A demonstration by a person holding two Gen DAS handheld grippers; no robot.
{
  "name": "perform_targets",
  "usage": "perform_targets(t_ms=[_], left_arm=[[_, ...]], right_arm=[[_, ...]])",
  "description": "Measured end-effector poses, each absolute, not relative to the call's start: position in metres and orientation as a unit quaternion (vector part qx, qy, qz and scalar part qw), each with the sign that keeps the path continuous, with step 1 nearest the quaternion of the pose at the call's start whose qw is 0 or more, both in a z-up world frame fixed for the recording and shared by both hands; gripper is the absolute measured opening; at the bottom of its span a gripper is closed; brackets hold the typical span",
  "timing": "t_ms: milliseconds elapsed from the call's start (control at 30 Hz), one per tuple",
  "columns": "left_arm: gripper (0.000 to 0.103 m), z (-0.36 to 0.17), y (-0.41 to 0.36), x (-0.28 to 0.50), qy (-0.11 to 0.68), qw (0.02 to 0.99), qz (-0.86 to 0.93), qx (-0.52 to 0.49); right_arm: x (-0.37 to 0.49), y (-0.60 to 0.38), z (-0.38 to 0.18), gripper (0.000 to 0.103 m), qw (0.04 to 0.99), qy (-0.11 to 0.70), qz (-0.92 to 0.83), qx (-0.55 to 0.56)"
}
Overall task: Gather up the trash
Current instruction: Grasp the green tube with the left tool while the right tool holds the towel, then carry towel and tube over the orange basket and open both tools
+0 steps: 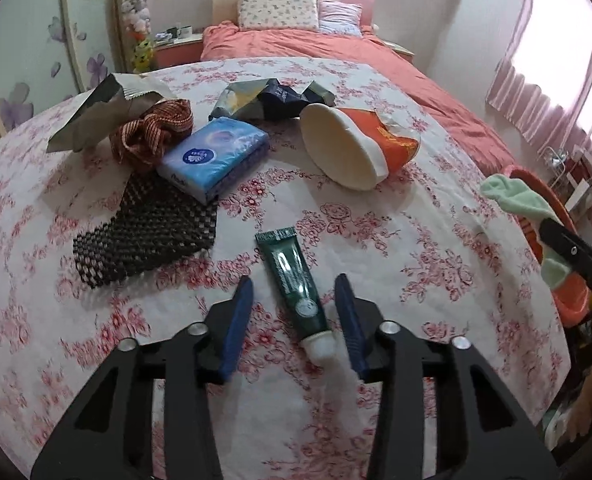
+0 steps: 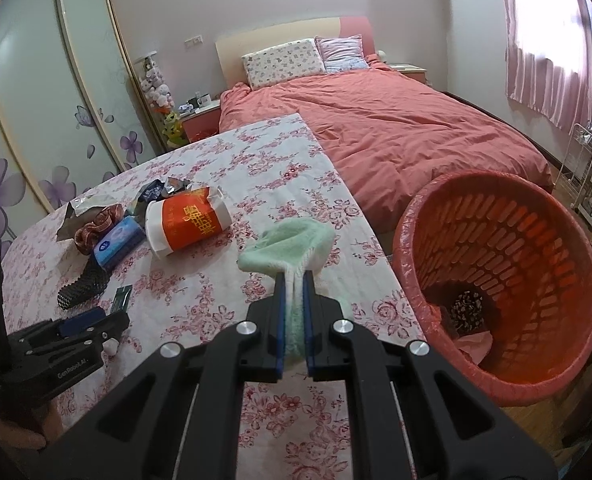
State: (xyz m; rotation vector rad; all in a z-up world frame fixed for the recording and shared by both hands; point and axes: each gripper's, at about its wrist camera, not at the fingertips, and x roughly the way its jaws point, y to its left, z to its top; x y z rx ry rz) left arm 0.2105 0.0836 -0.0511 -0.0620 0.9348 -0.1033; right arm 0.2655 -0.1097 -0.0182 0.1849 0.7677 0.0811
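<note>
Green toothpaste tube (image 1: 294, 286) lies on the flowery tablecloth (image 1: 376, 240), long axis running away from the left gripper (image 1: 298, 292), white cap nearest it. That gripper tilts down, jaws partly apart around the tube, not pressing it. Right gripper (image 2: 294, 280) angles down too, clamped on a mint cloth (image 2: 292, 240) beside the red basket (image 2: 496, 208).

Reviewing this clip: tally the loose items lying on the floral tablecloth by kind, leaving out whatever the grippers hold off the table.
Foil wrappers: 2, silver wrapper and dark crumpled wrapper
Paper cups: 1, orange cup
Tissue packs: 1, blue tissue pack
Tubes: 1, green tube
Fabric pieces: 2, brown scrunchie and black mesh mat
Total: 7
</note>
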Motion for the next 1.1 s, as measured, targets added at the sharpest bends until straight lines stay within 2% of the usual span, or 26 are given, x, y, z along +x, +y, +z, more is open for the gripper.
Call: perform_targets(t_ms=[167, 267, 467, 800, 1100], left_arm=[[0.023, -0.053, 0.075, 0.206, 0.441, 0.897, -0.034, -0.019], [0.02, -0.053, 0.07, 0.21, 0.442, 0.896, -0.043, -0.017], [0.02, -0.043, 0.072, 0.219, 0.43, 0.901, -0.045, -0.024], [0.02, 0.004, 0.07, 0.219, 0.381, 0.922, -0.059, -0.034], [0.02, 0.039, 0.014, 0.219, 0.342, 0.93, -0.132, -0.023]], right_arm=[[0.264, -0.113, -0.019, 0.008, 0.922, 0.372, 0.038, 0.097], [0.264, -0.115, -0.02, 0.008, 0.922, 0.372, 0.038, 0.1], [0.26, -0.122, -0.011, 0.008, 0.926, 0.357, 0.038, 0.113], [0.246, -0.142, 0.018, 0.008, 0.939, 0.312, 0.036, 0.141], [0.226, -0.175, 0.043, 0.008, 0.952, 0.259, 0.011, 0.164]])
